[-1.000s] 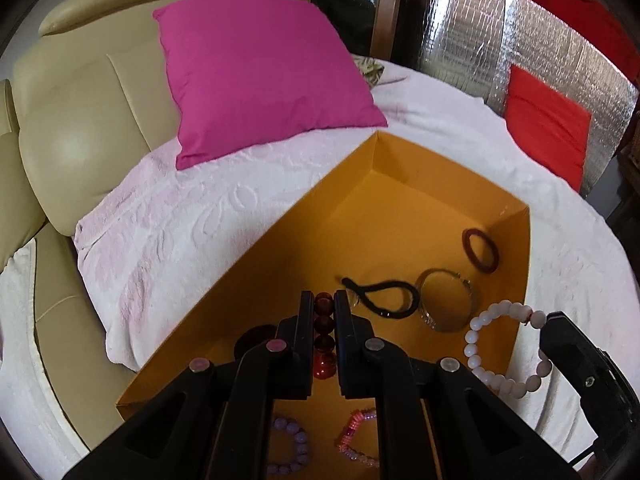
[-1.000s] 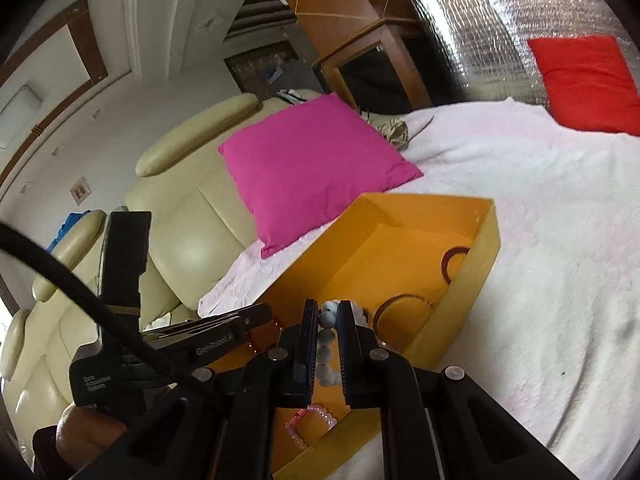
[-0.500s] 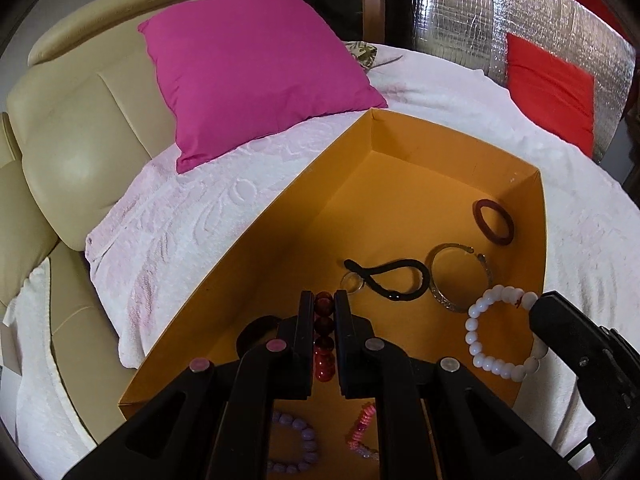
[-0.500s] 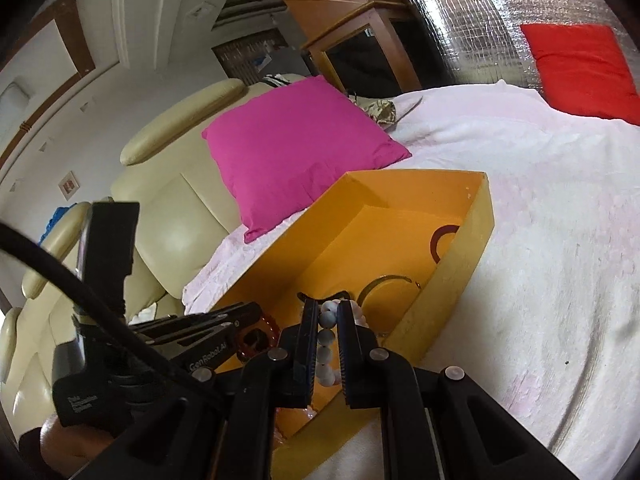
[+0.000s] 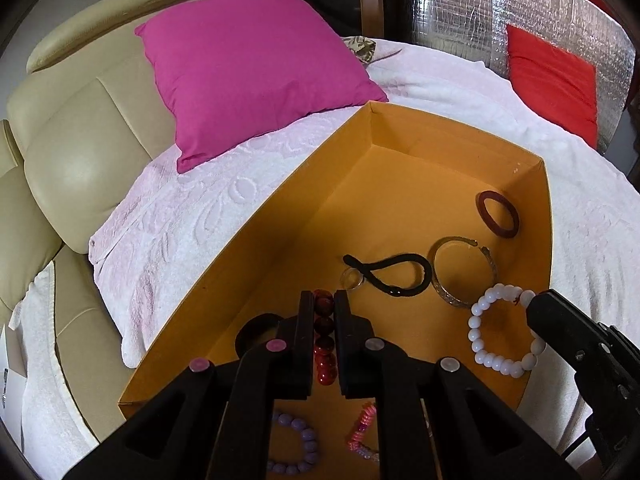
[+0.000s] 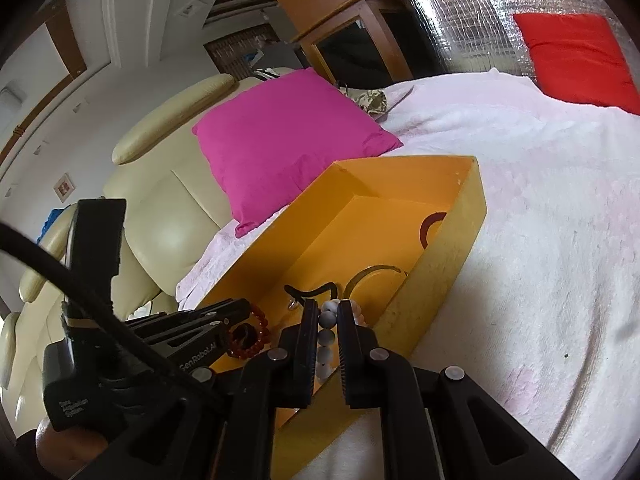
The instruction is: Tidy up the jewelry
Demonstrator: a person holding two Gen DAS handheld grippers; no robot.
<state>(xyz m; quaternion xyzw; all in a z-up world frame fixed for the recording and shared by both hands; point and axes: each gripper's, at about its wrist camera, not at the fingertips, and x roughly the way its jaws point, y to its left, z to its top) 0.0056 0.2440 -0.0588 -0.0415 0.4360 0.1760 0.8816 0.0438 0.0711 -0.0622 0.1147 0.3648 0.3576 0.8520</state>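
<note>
An orange box point(image 5: 424, 168) lies on the white bedspread; it also shows in the right wrist view point(image 6: 468, 216). My left gripper point(image 5: 323, 300) is shut on a dark red bead bracelet point(image 5: 324, 340) above the box's near end. My right gripper point(image 6: 329, 308) is shut on a white bead bracelet point(image 6: 326, 336), which hangs over the box's right side in the left wrist view point(image 5: 500, 336). In the box lie a maroon ring band point(image 5: 498, 214), a metal bangle point(image 5: 460, 272), a black hair tie point(image 5: 394, 276), a small ring point(image 5: 352, 280), a purple bead bracelet point(image 5: 298, 444) and a pink bracelet point(image 5: 362, 428).
A magenta pillow point(image 5: 256, 68) leans on a cream leather headboard point(image 5: 80, 152) behind the box. A red pillow point(image 5: 552, 80) sits at the far right against a silver quilted panel point(image 5: 460, 12). White bedspread point(image 6: 540, 240) stretches to the right of the box.
Both grippers have moved forward and lower over the box, each still holding its bracelet. The white bracelet has come further inside the box's right wall.
</note>
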